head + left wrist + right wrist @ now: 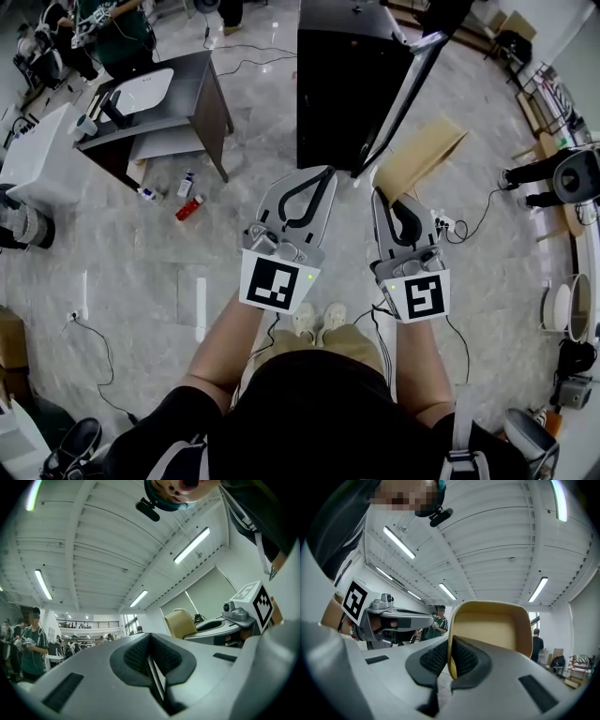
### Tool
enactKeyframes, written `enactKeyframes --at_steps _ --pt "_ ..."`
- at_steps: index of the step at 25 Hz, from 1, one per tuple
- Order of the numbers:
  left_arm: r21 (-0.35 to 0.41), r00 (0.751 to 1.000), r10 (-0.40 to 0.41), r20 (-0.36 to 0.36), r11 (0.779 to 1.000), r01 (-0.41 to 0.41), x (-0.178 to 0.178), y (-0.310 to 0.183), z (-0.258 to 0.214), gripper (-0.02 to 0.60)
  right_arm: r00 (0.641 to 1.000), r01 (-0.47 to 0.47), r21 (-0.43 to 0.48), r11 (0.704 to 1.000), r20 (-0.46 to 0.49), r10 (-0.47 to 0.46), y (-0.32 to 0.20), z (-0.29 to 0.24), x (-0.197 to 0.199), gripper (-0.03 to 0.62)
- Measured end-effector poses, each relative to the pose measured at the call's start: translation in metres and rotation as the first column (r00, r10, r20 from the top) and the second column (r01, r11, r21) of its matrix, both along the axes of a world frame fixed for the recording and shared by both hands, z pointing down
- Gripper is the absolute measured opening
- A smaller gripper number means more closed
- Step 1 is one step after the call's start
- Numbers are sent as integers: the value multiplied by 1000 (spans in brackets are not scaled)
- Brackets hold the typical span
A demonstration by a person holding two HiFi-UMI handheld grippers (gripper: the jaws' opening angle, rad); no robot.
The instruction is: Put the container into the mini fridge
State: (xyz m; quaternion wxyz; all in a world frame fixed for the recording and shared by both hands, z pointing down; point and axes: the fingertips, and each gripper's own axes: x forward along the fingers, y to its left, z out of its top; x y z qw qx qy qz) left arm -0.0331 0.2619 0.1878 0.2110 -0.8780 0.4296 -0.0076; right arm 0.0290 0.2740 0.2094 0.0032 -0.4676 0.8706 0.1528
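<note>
The tan, shallow container [424,153] sticks out ahead of my right gripper [382,194], which is shut on its rim. In the right gripper view the container [490,627] stands upright between the pads, its hollow side facing the camera. My left gripper [322,173] is level with the right one, shut and holding nothing; the left gripper view shows its pads [140,656] meeting with nothing between them. The black mini fridge [342,84] stands on the floor just ahead, its door [405,94] swung open towards the right. Both grippers hover in front of the opening.
A dark desk [183,89] with white items stands to the front left. On the floor near it lie a red bottle [188,207] and a small white one [186,184]. Cables run across the floor. People stand at the far left [112,28].
</note>
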Motion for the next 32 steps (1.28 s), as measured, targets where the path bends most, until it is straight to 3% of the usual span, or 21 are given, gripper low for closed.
enactKeyframes --at_steps 5,19,32 --pt "2 1000 0 -6 1000 0 3 -11 -3 23 998 2 -2 1000 62 -2 -13 -7 -3 38" --pt "-16 1000 -28 -4 999 28 -14 -23 16 23 999 -2 -8 1000 46 2 -18 7 -8 38" --pt "-9 999 -30 21 999 30 -8 -45 25 23 998 -7 -14 1000 58 8 -35 17 3 38"
